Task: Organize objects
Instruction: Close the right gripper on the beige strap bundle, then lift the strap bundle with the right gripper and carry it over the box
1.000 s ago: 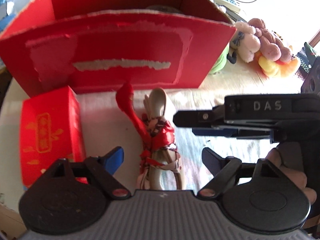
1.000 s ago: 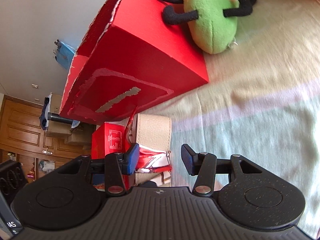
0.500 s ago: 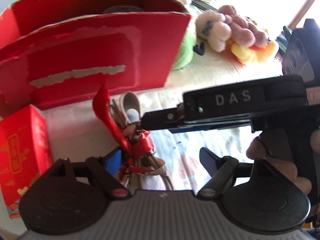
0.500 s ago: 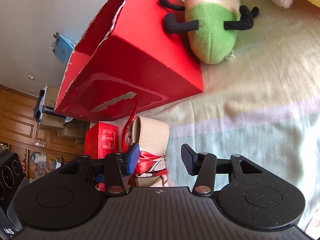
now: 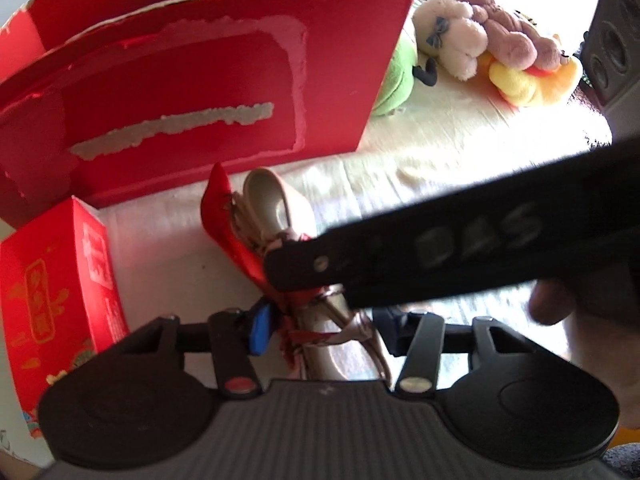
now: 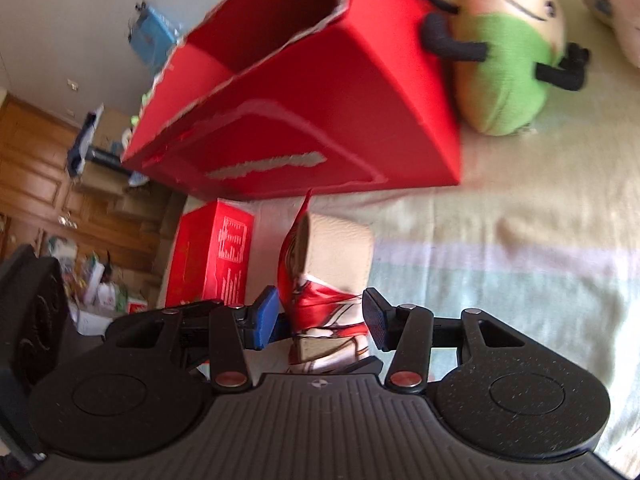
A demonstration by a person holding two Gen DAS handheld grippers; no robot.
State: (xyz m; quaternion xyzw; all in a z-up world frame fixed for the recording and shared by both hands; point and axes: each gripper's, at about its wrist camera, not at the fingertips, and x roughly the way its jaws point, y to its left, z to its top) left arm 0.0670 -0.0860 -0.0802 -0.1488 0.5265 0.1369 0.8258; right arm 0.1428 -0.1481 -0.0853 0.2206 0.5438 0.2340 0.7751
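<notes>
At the left edge of the cloth-covered surface (image 5: 460, 152) stands a small red carton (image 5: 56, 304) with gold print. Behind it, toward the far edge, sits a large open red box (image 5: 200, 92) with torn paper patches on its front wall.

In front of that box lies the thing being sorted: a bundle of beige spoons (image 5: 280, 216) tied with red ribbon, its bowls pointing toward the box. The left gripper (image 5: 322, 332) straddles the handle end of the bundle, and its jaws are closing, with the bundle between them; the blue finger is at the ribbon, but the other finger shows a small gap, so no firm hold shows. The right gripper (image 6: 318, 316) reaches across over the same bundle, its jaws standing wide on either side with daylight between each finger and the ribbon.

To the right of the box, a green stuffed toy (image 6: 508, 64) leans against its end wall. Farther right, near the far corner, lies a heap of white, brown and yellow stuffed toys (image 5: 504, 48).
</notes>
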